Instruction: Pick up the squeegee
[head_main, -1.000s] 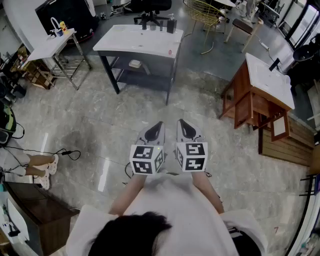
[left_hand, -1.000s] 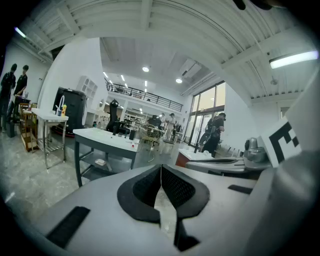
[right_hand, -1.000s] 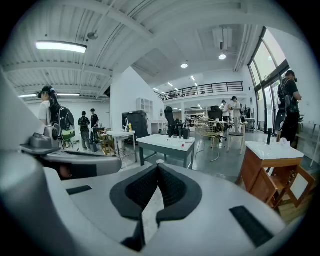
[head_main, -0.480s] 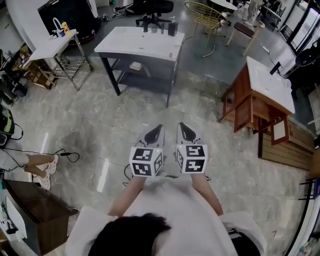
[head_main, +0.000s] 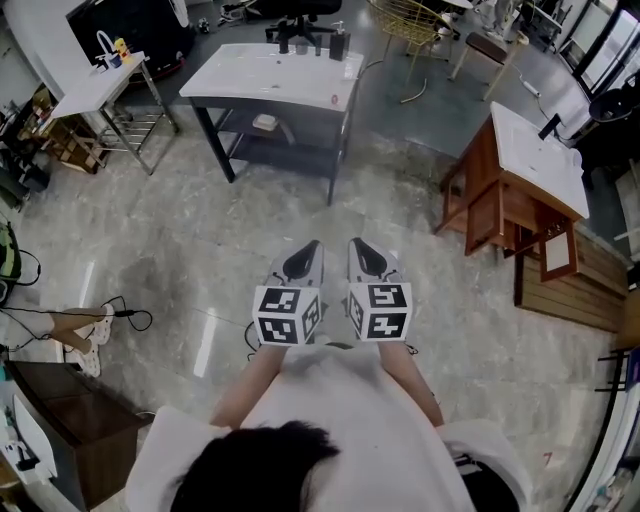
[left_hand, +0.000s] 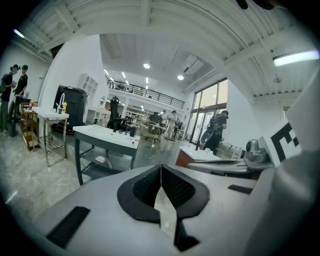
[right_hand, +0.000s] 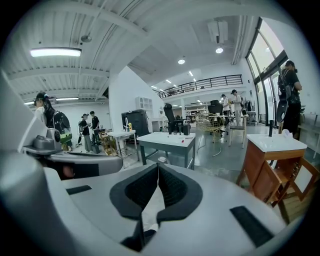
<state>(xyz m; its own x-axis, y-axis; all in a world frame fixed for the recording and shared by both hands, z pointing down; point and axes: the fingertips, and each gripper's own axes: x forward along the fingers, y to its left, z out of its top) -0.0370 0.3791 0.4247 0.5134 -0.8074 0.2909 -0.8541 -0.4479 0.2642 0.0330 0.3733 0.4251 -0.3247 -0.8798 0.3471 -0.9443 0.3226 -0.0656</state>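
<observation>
Both grippers are held side by side close to the person's chest, pointing toward the far side of the room. The left gripper (head_main: 312, 250) has its jaws pressed together on nothing, and the right gripper (head_main: 358, 250) is likewise closed and empty. No view shows a squeegee that I can pick out, so its long axis and the way it points cannot be told. The likeliest place is the grey counter (head_main: 270, 75), far ahead and slightly left, with dark bottles (head_main: 338, 42) at its far edge. A wooden counter (head_main: 535, 150) stands far right. Neither gripper is clearly nearer, so the coming move is probably a walk across the floor (head_main: 200, 240).
</observation>
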